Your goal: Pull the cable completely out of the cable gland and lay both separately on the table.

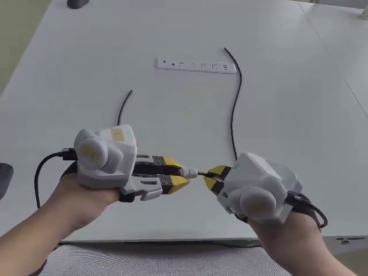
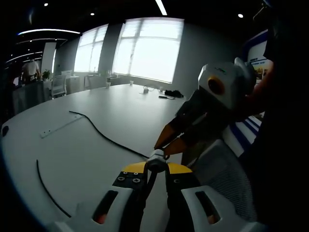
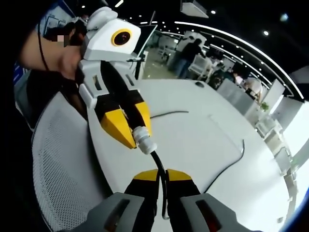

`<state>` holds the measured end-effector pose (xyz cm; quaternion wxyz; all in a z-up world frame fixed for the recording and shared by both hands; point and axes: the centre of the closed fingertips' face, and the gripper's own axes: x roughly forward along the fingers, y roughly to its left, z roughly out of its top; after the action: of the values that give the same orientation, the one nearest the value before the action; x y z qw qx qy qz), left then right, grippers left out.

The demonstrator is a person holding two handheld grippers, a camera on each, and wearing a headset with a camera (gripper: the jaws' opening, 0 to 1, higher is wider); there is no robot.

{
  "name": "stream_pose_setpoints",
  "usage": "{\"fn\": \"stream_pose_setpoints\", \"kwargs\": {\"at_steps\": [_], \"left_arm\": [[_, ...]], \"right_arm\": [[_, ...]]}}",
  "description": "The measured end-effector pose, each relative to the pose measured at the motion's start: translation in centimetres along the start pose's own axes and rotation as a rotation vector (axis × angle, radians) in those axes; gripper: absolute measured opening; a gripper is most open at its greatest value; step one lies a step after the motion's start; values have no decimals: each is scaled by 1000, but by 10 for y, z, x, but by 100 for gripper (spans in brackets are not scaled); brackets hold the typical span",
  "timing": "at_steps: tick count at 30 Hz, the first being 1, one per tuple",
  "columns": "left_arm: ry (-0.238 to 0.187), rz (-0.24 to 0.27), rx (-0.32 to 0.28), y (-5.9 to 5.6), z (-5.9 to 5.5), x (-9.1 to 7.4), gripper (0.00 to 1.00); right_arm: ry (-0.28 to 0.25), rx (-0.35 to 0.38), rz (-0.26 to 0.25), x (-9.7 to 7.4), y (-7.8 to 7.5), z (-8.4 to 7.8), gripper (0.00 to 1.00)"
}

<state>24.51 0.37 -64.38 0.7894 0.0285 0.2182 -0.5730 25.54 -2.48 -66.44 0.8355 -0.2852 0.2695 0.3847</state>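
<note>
Your left gripper is clamped on the white cable gland. It holds the gland above the near edge of the table, well on your side of the power strip. Your right gripper faces it, just beside the gland, with its 2 jaws closed on the black cable where it leaves the gland. The cable is not yet out. In the right gripper view it runs from the gland's end straight down between the yellow jaw tips.

Beyond your right gripper, the cable trails across the table and ends by the right end of the power strip. 1 short black wire lies loose on your side of the power strip, off its left end. The power strip's markings are too small to read.
</note>
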Motion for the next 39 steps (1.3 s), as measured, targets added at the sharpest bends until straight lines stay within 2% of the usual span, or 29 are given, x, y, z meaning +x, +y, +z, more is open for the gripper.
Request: {"fn": "stream_pose_setpoints", "kwargs": {"at_steps": [3, 11, 17, 20, 22, 26, 28, 33, 35, 37, 39], "left_arm": [[1, -1, -1, 1, 0, 1, 15], [0, -3, -6, 3, 0, 0, 15], [-4, -11, -10, 1, 2, 4, 15], [-3, -15, -12, 1, 1, 5, 15], [-3, -16, -13, 1, 0, 5, 15], [-6, -17, -15, 1, 0, 5, 15], [-6, -16, -13, 0, 1, 5, 15], [-6, -7, -5, -1, 0, 7, 15], [-7, -4, -6, -2, 0, 7, 15], [-10, -3, -6, -2, 0, 7, 15], [-17, 0, -14, -2, 1, 6, 15]], "right_arm": [[-2, 16, 0, 1, -1, 0, 0], [30, 47, -20, 3, -11, -16, 0], [44, 114, -31, 4, -18, -28, 0], [48, 171, -36, 5, -20, -33, 0], [59, 151, -45, 6, -21, -36, 0], [58, 199, -46, 6, -21, -39, 0], [52, 267, -43, 7, -19, -41, 0], [57, 303, -55, 6, -19, -44, 0], [50, 348, -55, 5, -20, -45, 0], [72, 372, -67, 4, -23, -51, 0], [70, 398, -71, 4, -24, -55, 0]]}}
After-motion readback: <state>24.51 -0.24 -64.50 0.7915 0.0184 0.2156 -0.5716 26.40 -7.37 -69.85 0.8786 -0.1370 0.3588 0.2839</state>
